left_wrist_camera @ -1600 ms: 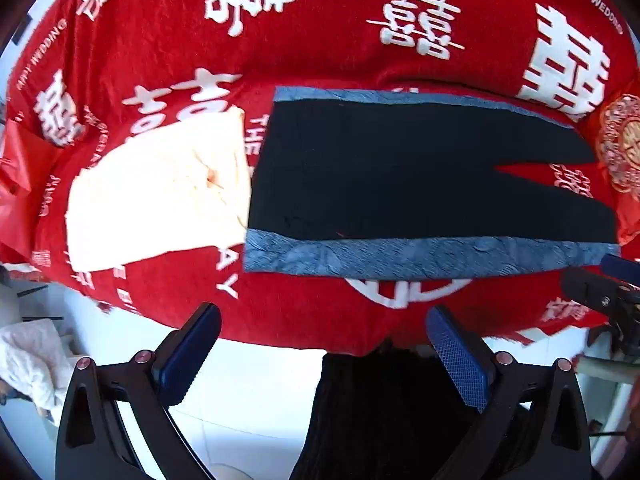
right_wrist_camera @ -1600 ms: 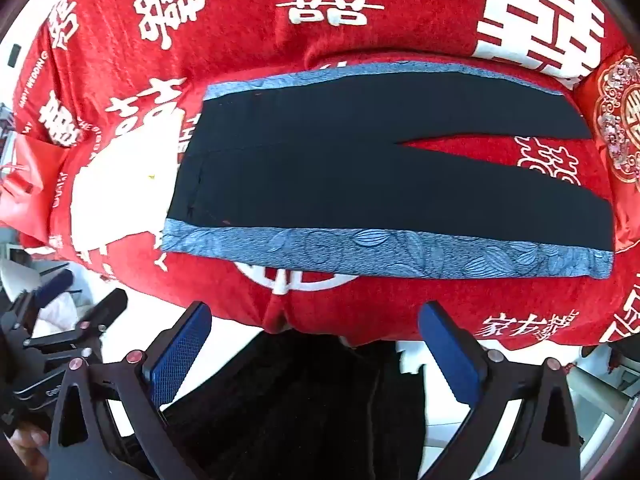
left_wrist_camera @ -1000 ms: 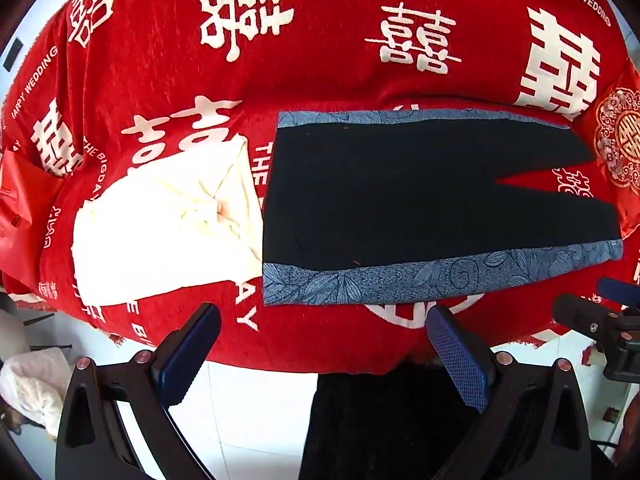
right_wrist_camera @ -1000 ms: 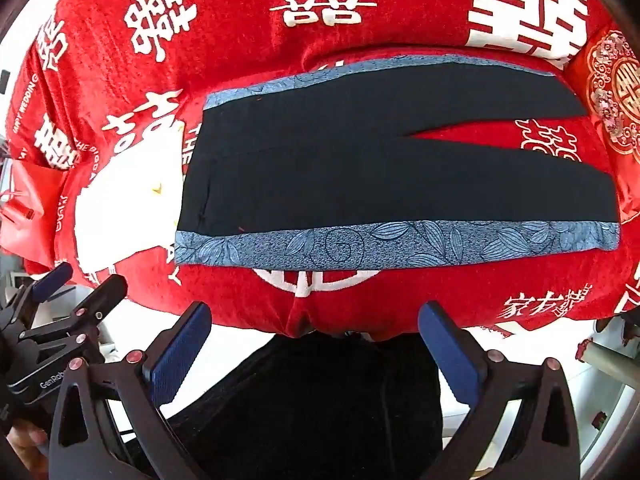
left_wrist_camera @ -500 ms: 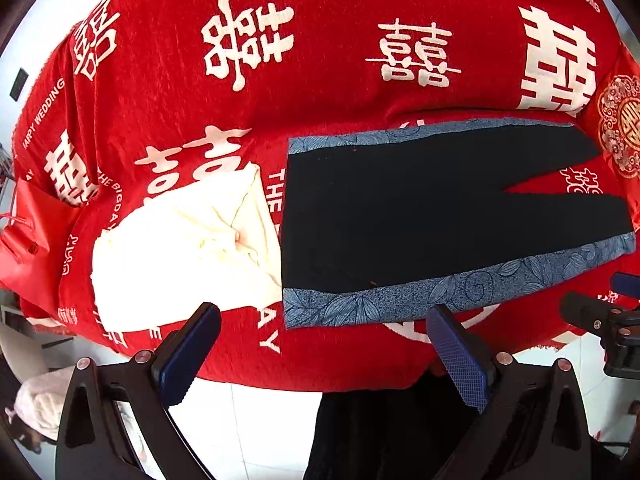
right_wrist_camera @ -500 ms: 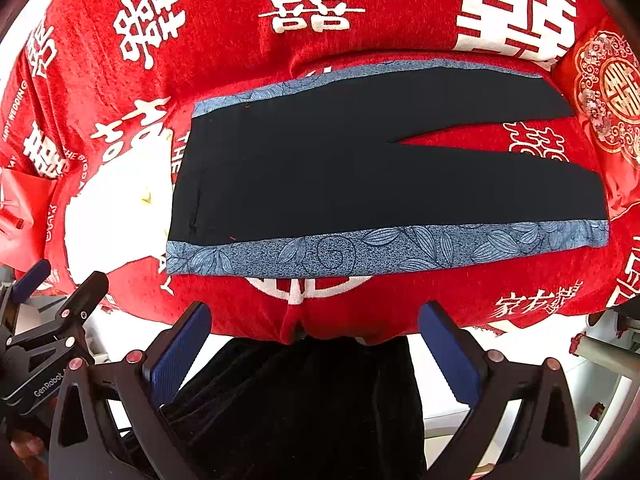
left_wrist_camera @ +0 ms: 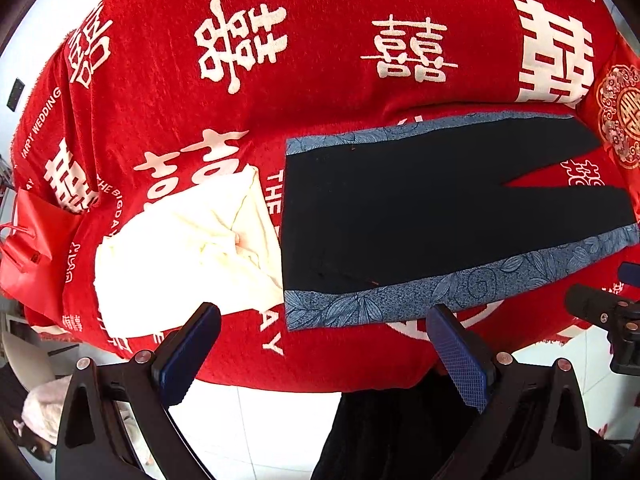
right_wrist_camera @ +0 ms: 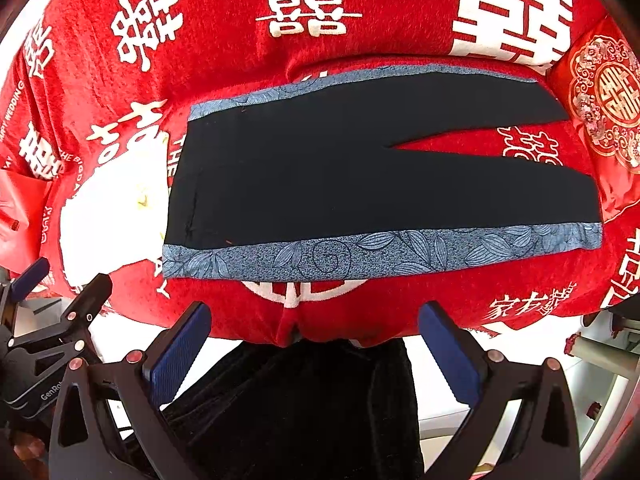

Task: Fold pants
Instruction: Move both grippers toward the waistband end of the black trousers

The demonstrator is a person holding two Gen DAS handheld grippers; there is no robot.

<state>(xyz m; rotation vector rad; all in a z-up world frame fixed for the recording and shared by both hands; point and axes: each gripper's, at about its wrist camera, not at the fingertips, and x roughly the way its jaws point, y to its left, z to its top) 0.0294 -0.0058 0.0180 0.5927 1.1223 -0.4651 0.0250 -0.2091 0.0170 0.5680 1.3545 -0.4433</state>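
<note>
Black pants with blue leaf-patterned side bands lie flat and spread on the red cloth, waist at the left, both legs running right. They also show in the right wrist view. My left gripper is open and empty, just short of the near band at the waist corner. My right gripper is open and empty, over the table's near edge, below the middle of the near leg.
A red tablecloth with white characters covers the table. A folded cream garment lies just left of the waist. A red bag sits at the far left. White floor tiles and the person's dark clothing lie below.
Both grippers have moved forward towards the table, the left one also shifting left. The pants have not moved. Both grippers stayed open.
</note>
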